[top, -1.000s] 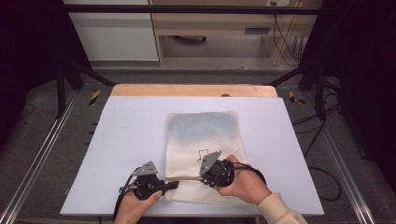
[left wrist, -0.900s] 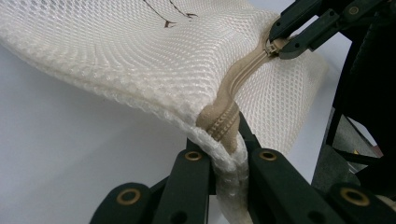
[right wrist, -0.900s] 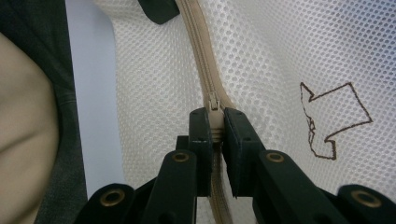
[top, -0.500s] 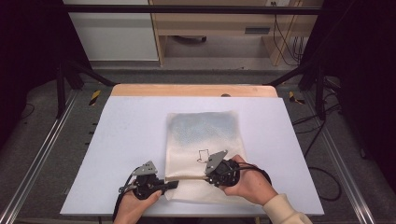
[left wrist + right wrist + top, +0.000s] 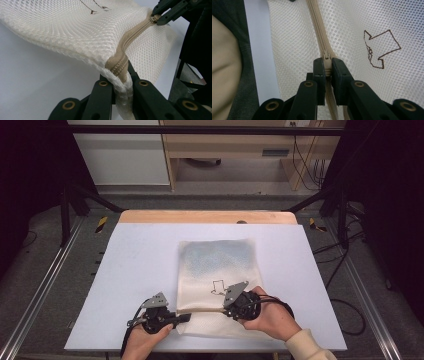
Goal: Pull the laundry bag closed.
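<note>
A white mesh bag (image 5: 215, 265) with a beige zipper (image 5: 205, 310) along its near edge lies on the white table (image 5: 125, 270). My left gripper (image 5: 186, 316) is shut on the bag's left corner, pinching the zipper's end (image 5: 119, 65) between its jaws (image 5: 121, 75). My right gripper (image 5: 226, 309) is shut on the zipper pull (image 5: 326, 56), its jaws (image 5: 327, 65) closed around the slider. The left gripper view shows the right gripper (image 5: 160, 17) farther along the zipper (image 5: 130, 37). A brown outline drawing (image 5: 379, 47) marks the mesh.
The table's far edge is a wooden strip (image 5: 200, 216). Metal rails (image 5: 45, 285) and dark frame posts flank the table. A shelf unit (image 5: 225, 150) stands beyond it. The person's sleeve (image 5: 227, 70) is close to the right gripper.
The right gripper has shifted a little to the right along the zipper, away from the left gripper. The left gripper has stayed put on the corner.
</note>
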`<state>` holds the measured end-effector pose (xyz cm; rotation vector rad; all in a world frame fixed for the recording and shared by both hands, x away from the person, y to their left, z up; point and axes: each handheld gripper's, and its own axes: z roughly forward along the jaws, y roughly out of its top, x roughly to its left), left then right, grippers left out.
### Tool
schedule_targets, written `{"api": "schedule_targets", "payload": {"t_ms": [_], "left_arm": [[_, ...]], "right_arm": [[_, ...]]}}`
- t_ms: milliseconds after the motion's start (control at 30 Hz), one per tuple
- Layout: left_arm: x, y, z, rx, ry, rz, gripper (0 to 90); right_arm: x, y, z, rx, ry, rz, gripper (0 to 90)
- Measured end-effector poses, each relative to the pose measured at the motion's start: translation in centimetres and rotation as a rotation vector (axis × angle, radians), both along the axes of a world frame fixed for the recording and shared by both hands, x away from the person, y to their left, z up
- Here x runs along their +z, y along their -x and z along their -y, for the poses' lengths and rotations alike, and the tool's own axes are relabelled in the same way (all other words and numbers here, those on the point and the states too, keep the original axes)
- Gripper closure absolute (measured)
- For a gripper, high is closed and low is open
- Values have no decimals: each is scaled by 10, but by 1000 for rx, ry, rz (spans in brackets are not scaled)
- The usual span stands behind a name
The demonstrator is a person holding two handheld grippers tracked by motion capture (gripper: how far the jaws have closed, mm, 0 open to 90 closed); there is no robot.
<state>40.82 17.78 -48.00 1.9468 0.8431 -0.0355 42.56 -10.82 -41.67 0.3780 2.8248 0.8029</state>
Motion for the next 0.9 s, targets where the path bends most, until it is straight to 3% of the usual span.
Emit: {"api": "schedule_targets", "payload": {"t_ms": [900], "left_arm": [[1, 1, 0, 0, 1, 2, 872]], "right_arm": [[-1, 1, 8, -6, 10, 1, 822]]}}
